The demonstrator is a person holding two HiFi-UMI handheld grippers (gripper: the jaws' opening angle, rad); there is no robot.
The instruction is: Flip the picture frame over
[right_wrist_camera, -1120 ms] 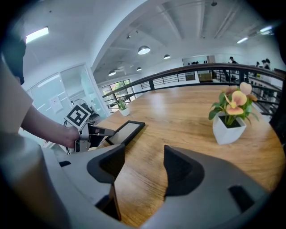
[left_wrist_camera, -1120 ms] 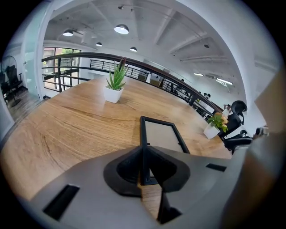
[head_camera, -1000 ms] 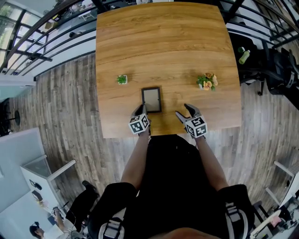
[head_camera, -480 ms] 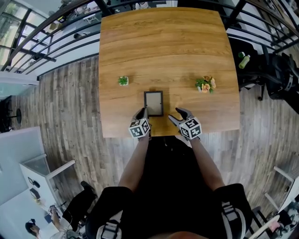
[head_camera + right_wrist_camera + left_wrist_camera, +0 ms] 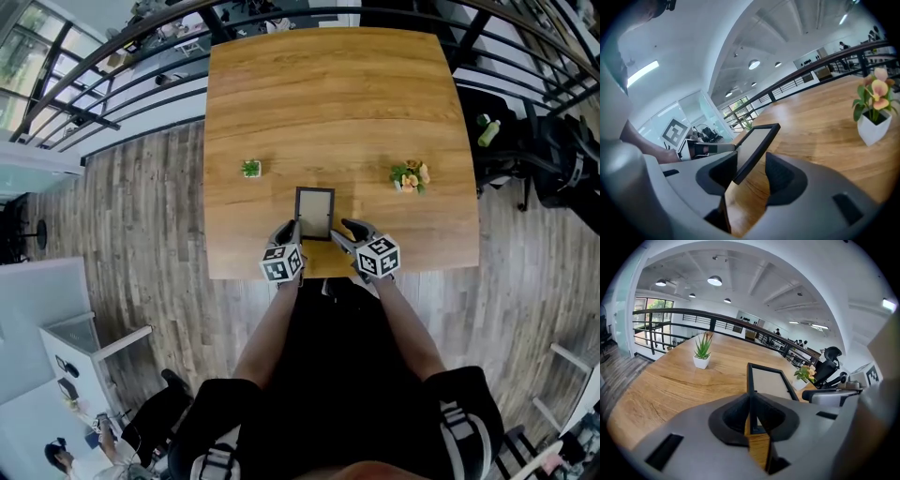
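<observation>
1. Nearest, the left gripper [image 5: 751,414] is clamped tight on the near left edge of the picture frame [image 5: 314,214]. The thin dark rim sits pinched between its pads with no gap showing.
2. Beside it, the right gripper [image 5: 751,173] has the frame's near right edge between its jaws. They have just been closing, yet they stand partly apart. The rim leans by the jaw on the left of that view and a clear gap is left on the other side, so I judge this is not a grip yet.
3. The frame is at the near middle of the table [image 5: 328,103], close to the person's edge. Its near end is raised off the wood and the whole frame is tilted; whether its far edge touches the table I cannot tell. The pale pane inside the dark border faces up.
4. The task looks begun but far from done: one side is gripped, a second hold is about to form, and the turn itself is not made. What is left, by my reading, is to close the right jaws, swing the frame over so its back faces up, and set it down.
5. Farther out, a small green plant [image 5: 250,168] stands to the left and a flower pot [image 5: 410,175] to the right. Both are well apart from the frame and should not hinder the turn.
</observation>
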